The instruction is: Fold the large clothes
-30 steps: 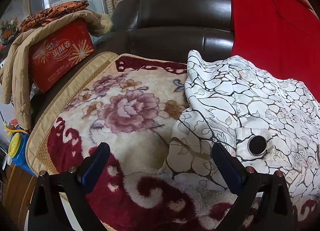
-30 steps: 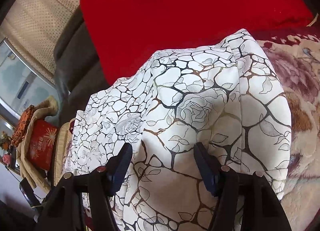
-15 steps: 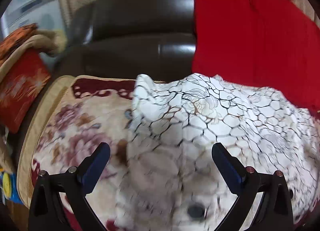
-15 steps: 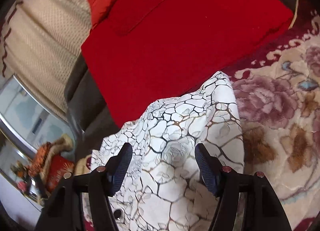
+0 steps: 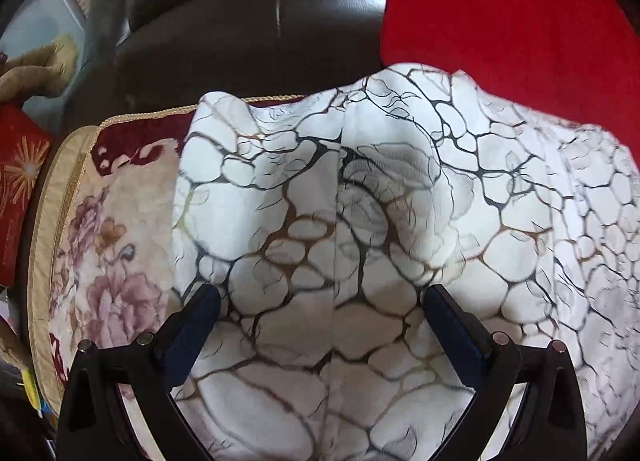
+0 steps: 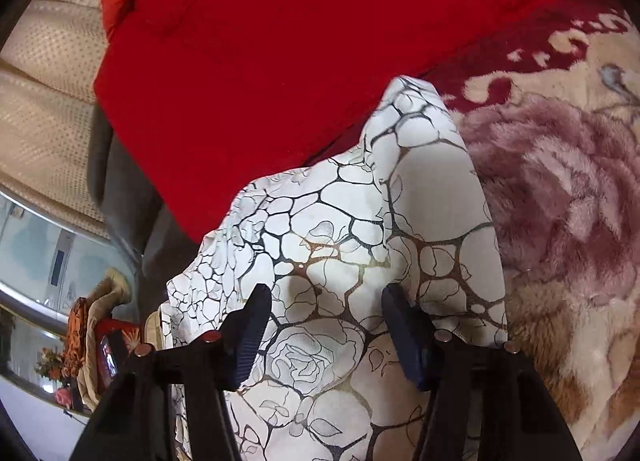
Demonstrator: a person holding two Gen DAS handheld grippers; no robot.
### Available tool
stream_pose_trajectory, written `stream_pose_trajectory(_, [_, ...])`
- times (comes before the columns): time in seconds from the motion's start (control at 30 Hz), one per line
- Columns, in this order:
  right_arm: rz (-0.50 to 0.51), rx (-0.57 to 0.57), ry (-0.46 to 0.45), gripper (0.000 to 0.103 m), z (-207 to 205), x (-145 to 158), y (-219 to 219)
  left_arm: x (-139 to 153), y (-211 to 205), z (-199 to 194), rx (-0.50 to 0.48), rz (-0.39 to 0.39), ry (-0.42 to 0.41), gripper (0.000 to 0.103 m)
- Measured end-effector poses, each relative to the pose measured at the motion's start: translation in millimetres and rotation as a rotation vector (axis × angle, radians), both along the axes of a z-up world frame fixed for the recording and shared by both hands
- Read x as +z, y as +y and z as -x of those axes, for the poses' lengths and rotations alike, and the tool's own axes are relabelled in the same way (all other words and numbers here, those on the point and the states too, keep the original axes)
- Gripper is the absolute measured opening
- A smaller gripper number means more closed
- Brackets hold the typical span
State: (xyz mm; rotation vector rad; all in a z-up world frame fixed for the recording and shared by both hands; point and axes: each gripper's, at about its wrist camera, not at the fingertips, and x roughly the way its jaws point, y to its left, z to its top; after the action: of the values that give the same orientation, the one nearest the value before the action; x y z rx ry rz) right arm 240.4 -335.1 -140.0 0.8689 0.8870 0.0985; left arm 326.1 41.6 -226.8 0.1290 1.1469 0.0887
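Cloth fills the middle of both wrist views: a white garment (image 5: 360, 245) printed with a dark, cracked-stone and rose pattern, lying in soft humps on the floral blanket (image 5: 108, 261). Seen from the left wrist, the garment covers the blanket's right part and leaves a strip of pink flowers and gold-edged border bare to its left. Behind the garment stands the dark leather sofa back (image 5: 248, 29), and a red cloth (image 5: 500, 13) drapes down just behind the garment's far right edge, seeming to meet it. A red box (image 5: 18, 189) sits past the blanket's left border.

The left gripper (image 5: 320, 297) hangs over the garment with its jaws wide — the blue pads (image 5: 200, 321) stand well apart, with patterned fabric spread between and beneath them; no fold is pinched.

From the right wrist, the garment rises to a narrow peak against the red cloth, with the blanket's big plush pink flower (image 6: 560, 197) to its right. The right gripper (image 6: 324, 301) also stands over the garment, its jaws about half spread and just now closing in — cloth lies between the fingers (image 6: 404, 333), yet the pads do not press on it. Whether the tips touch the fabric below cannot be told.
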Motion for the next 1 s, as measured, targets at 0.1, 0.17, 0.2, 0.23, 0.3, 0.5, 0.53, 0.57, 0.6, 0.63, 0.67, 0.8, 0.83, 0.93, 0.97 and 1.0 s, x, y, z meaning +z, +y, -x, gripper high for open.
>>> stream_pose_trajectory(0.1, [0.027, 0.003, -0.083, 0.063, 13.4, 19.5, 5.1, 24.4, 12.3, 29.6, -0.009, 0.023, -0.066, 0.102])
stream_pose_trajectory(0.17, [0.029, 0.022, -0.145, 0.063, 27.2, 33.4, 11.9, 43.0, 28.6, 56.5, 0.006, 0.029, -0.113, 0.102])
stream_pose_trajectory(0.2, [0.025, 0.031, -0.160, 0.063, 31.6, 36.6, 14.5, 49.6, 36.6, 68.1, 0.015, 0.034, -0.128, 0.102])
stream_pose_trajectory(0.23, [0.025, 0.044, -0.180, 0.063, 39.2, 41.6, 20.2, 55.2, 44.5, 79.3, 0.026, 0.038, -0.140, 0.102])
stream_pose_trajectory(0.3, [0.044, 0.063, -0.188, 0.063, 49.3, 47.1, 30.6, 64.2, 59.0, 103.2, 0.041, 0.040, -0.155, 0.102])
stream_pose_trajectory(0.5, [0.123, 0.154, -0.017, 0.062, 48.2, 21.2, 64.3, 58.5, 88.9, 158.4, 0.088, 0.156, -0.091, 0.102])
stream_pose_trajectory(0.53, [0.135, 0.153, -0.013, 0.062, 48.9, 19.6, 65.8, 52.4, 94.4, 166.5, 0.111, 0.219, -0.065, 0.102])
stream_pose_trajectory(0.57, [0.136, 0.150, -0.021, 0.062, 50.4, 21.5, 65.9, 47.5, 97.0, 170.7, 0.132, 0.269, -0.044, 0.102])
stream_pose_trajectory(0.6, [0.122, 0.140, -0.040, 0.062, 53.4, 25.1, 63.0, 43.8, 100.4, 173.1, 0.149, 0.306, -0.032, 0.102])
stream_pose_trajectory(0.63, [0.110, 0.130, -0.057, 0.062, 57.0, 27.7, 61.4, 38.2, 103.6, 173.7, 0.168, 0.342, -0.025, 0.102])
stream_pose_trajectory(0.67, [0.106, 0.123, -0.070, 0.062, 60.8, 30.0, 60.5, 33.8, 107.7, 171.7, 0.188, 0.363, -0.025, 0.102])
stream_pose_trajectory(0.8, [0.100, 0.139, -0.050, 0.062, 72.1, 26.7, 60.8, 21.7, 116.7, 153.1, 0.230, 0.492, 0.000, 0.102])
stream_pose_trajectory(0.83, [0.110, 0.144, -0.047, 0.062, 72.4, 26.5, 61.6, 12.8, 117.7, 146.8, 0.238, 0.551, 0.046, 0.102])
stream_pose_trajectory(0.93, [0.111, 0.148, -0.052, 0.062, 65.8, 26.3, 63.9, -12.2, 111.6, 142.1, 0.266, 0.712, 0.139, 0.102])
stream_pose_trajectory(0.97, [0.099, 0.145, -0.051, 0.062, 64.4, 25.0, 62.0, -15.1, 109.7, 143.0, 0.276, 0.729, 0.125, 0.102])
stream_pose_trajectory(1.0, [0.091, 0.144, -0.050, 0.062, 63.0, 25.1, 62.4, -16.5, 107.4, 143.6, 0.289, 0.735, 0.091, 0.102])
